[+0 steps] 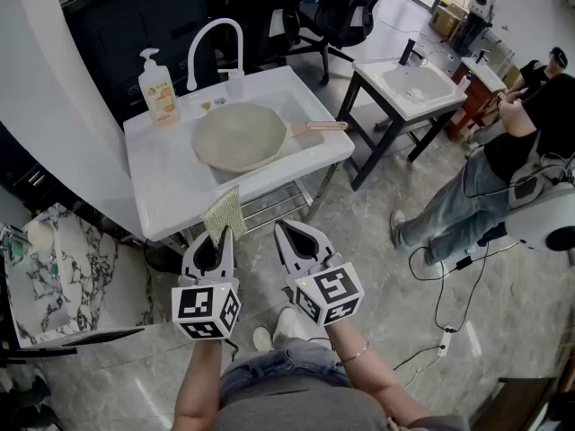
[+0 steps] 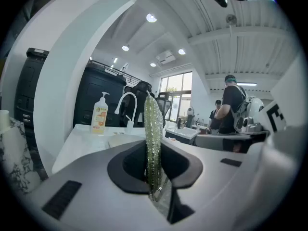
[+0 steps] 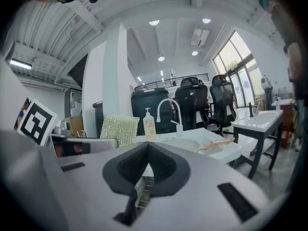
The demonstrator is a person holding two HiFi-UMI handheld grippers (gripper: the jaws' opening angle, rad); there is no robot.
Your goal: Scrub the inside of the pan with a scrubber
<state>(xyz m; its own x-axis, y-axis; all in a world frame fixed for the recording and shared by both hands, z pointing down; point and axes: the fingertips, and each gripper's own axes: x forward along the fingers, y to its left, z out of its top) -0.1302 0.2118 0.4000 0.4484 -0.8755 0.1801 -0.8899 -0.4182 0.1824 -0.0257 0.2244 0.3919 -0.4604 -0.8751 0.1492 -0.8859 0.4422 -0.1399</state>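
Left tool (image 1: 221, 234) pinching scrubber (image 1: 225, 212) near front edge of sink (image 1: 269, 174), right tool (image 1: 287, 232) pressed together, pan (image 1: 238, 137) well beyond

A glittery green scrubber (image 1: 224, 214) stands upright, pinched in the left claw (image 1: 217, 237); the pale pan (image 1: 238, 136) lies well ahead of it.

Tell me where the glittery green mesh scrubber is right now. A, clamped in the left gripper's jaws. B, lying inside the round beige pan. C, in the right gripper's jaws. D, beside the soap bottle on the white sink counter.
A: the left gripper has its jaws shut on the glittery green mesh scrubber, held in front of the white sink counter, short of the round beige pan.
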